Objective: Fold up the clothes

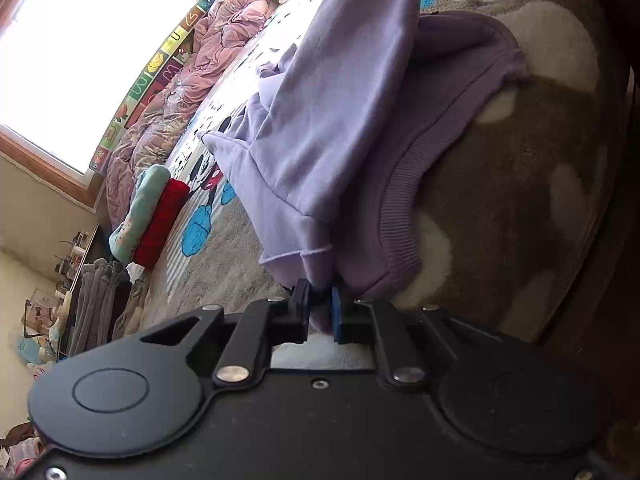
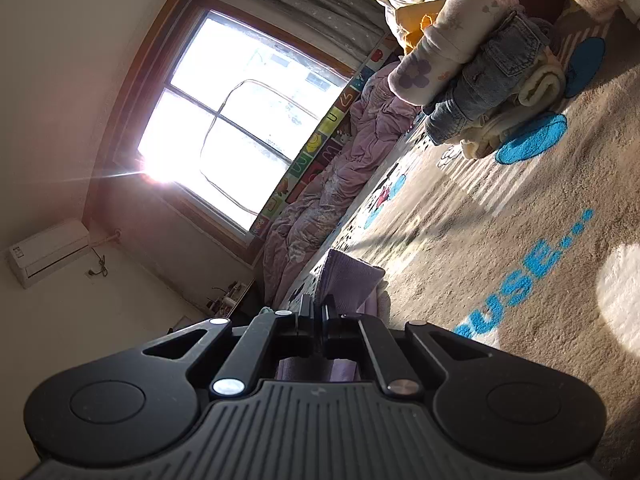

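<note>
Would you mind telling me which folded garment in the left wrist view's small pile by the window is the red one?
The red garment is the one on the side nearer the Mickey rug; the mint-green folded piece beside it lies toward the window wall.

The lavender sweatshirt (image 1: 344, 120) ran off the top edge of the left wrist frame, so its upper part could not be seen. Where it met the left gripper (image 1: 320, 304), the pinched cloth hid the inner faces of the fingers (image 1: 301, 300). In the right wrist frame, only a small ribbed corner of the purple garment (image 2: 348, 280) showed above the right gripper (image 2: 319, 312), whose body covered the rest. The window (image 2: 224, 120) was blown out white, its outside view unreadable. The clutter on the shelf (image 1: 60, 280) at lower left of the left wrist frame was too small to identify. The stack of folded clothes (image 2: 480, 72) was cut off by the top edge.
</note>
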A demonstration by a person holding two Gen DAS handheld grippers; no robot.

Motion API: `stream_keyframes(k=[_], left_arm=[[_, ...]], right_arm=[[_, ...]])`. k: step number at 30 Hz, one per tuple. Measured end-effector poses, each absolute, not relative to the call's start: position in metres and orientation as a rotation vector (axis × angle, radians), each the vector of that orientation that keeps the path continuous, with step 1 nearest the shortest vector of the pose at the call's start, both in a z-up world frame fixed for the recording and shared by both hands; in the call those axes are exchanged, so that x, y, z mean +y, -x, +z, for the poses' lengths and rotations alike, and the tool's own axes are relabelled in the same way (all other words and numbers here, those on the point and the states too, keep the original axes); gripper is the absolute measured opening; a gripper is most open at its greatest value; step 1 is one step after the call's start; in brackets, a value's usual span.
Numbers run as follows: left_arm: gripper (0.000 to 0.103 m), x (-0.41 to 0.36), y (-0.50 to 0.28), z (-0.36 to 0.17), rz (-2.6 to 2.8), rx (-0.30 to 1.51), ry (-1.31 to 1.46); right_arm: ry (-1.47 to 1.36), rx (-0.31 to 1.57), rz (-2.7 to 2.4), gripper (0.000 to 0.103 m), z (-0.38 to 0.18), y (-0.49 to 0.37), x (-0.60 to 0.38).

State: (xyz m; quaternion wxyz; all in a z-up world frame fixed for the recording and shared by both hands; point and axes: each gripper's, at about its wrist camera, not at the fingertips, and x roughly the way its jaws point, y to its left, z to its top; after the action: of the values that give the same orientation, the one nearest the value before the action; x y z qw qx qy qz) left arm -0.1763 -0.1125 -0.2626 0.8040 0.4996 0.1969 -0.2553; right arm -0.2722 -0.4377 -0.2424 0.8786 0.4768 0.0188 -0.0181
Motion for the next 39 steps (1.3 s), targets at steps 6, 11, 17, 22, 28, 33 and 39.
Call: stream_keyframes(k=[6,11,17,22,28,33,39], left_arm=[[0.007,-0.116,0.175,-0.265,-0.547,0.419,-1.123],[0.007,-0.115,0.173,-0.255,-0.575,0.427,-1.098],[0.007,-0.116,0.172,-0.260,-0.583,0.436,-1.105],[0.007,-0.117,0.171,-0.259,-0.599,0.453,-1.104],[0.018,-0.113,0.166,-0.241,-0.647,0.511,-1.098],[0.033,-0.091,0.148,-0.164,-0.695,0.530,-0.941],[0.033,-0.091,0.077,-0.117,-0.716,0.608,-0.977]], right_arm=[[-0.983,0.099,-0.091,0.006,-0.251,0.269,-0.438],[-1.035,0.133,-0.163,0.006,-0.266,0.269,-0.440],[-1.017,0.061,-0.140,0.005,-0.253,0.287,-0.431],[-1.005,0.114,-0.174,0.005,-0.256,0.292,-0.432],[-1.032,0.171,-0.214,0.006,-0.268,0.286,-0.434],[-1.062,0.181,-0.219,0.006,-0.273,0.284,-0.436],[-1.075,0.207,-0.201,0.006,-0.278,0.280,-0.439]])
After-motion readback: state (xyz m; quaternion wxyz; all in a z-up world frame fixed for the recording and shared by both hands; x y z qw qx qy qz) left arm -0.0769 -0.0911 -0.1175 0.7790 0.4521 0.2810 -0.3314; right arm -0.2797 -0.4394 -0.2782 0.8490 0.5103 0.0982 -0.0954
